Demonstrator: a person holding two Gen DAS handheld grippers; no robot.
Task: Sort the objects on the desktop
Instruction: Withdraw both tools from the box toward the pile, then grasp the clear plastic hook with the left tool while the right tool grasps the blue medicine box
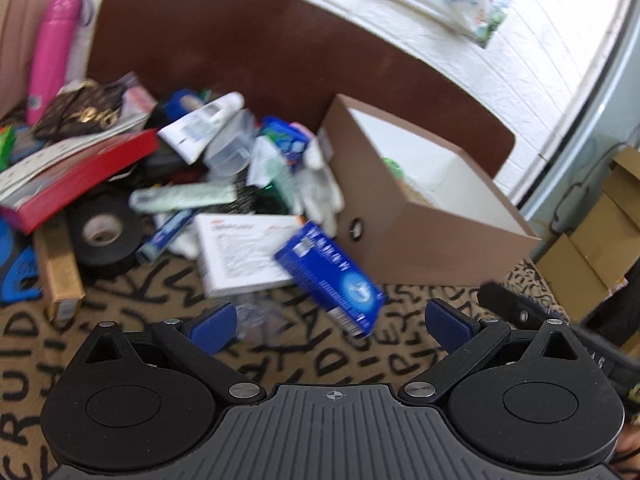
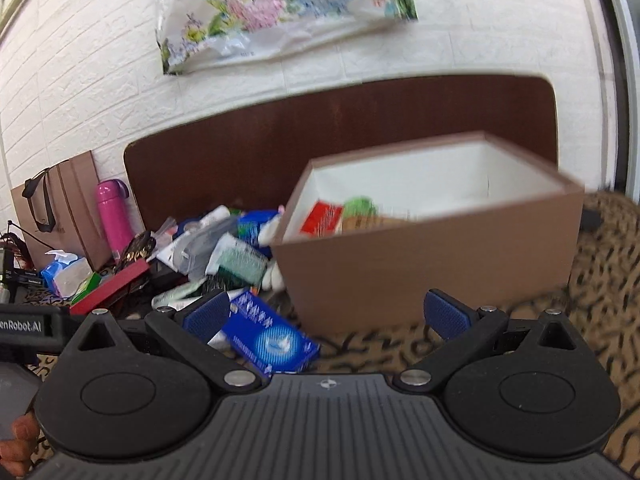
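A brown box (image 1: 404, 236) with a white inside stands on the patterned cloth; in the right wrist view the box (image 2: 436, 268) holds a red packet (image 2: 324, 216) and a green item (image 2: 360, 206). A blue carton (image 1: 332, 278) lies tilted in front of the box, also in the right wrist view (image 2: 268, 336). My left gripper (image 1: 334, 322) is open and empty, just short of the blue carton. My right gripper (image 2: 326, 316) is open and empty, before the box's front wall. A heap of desktop objects lies left of the box.
The heap holds a white carton (image 1: 244, 252), black tape roll (image 1: 104, 236), red box (image 1: 76, 184), gold box (image 1: 58, 268), tubes and a white glove (image 1: 320, 184). A pink bottle (image 1: 52, 52) stands at the back left. A brown board (image 2: 340, 132) leans on the wall.
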